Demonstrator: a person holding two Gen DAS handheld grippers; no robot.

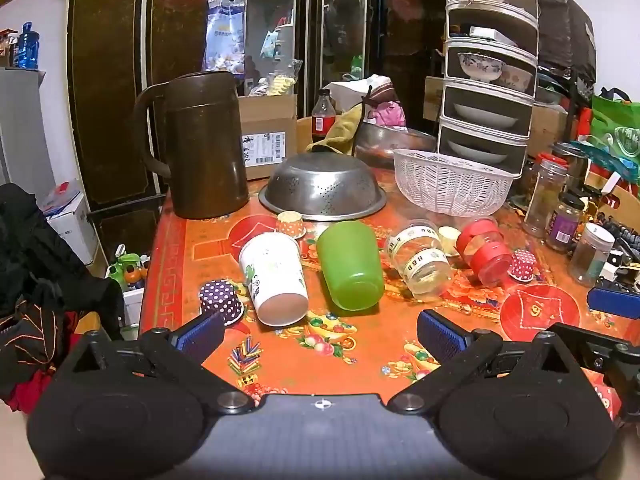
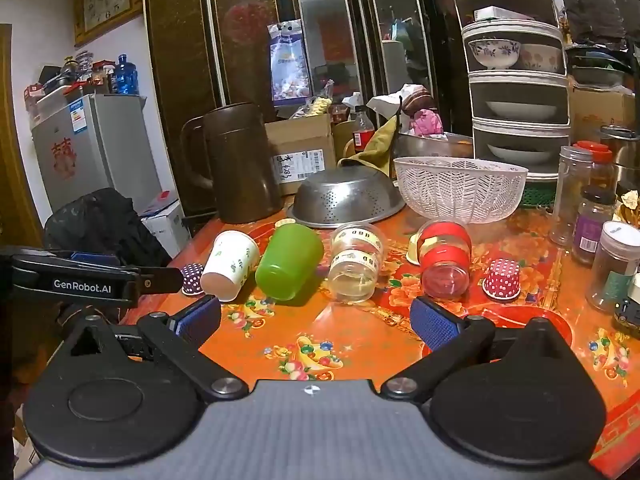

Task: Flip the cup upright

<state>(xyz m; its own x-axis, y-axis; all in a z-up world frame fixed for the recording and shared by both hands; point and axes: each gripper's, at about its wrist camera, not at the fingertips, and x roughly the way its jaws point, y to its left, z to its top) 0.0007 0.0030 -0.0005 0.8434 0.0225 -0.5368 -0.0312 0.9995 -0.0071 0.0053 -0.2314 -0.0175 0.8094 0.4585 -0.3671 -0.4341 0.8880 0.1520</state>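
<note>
Both the left gripper (image 1: pixel 320 334) and right gripper (image 2: pixel 316 322) hover with ribbed blue pads spread apart, holding nothing, over bare glossy orange tablecloth (image 2: pixel 360 344), four cups beyond lying tipped in a row: white paper cup (image 1: pixel 274 278), smooth green plastic cup (image 1: pixel 350 266), two clear labelled cups, perforated steel colander (image 1: pixel 322 186) farther.

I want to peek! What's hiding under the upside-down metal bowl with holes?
Nothing can be seen: the metal colander sits rim-down on the table, covering whatever might be beneath.
</note>
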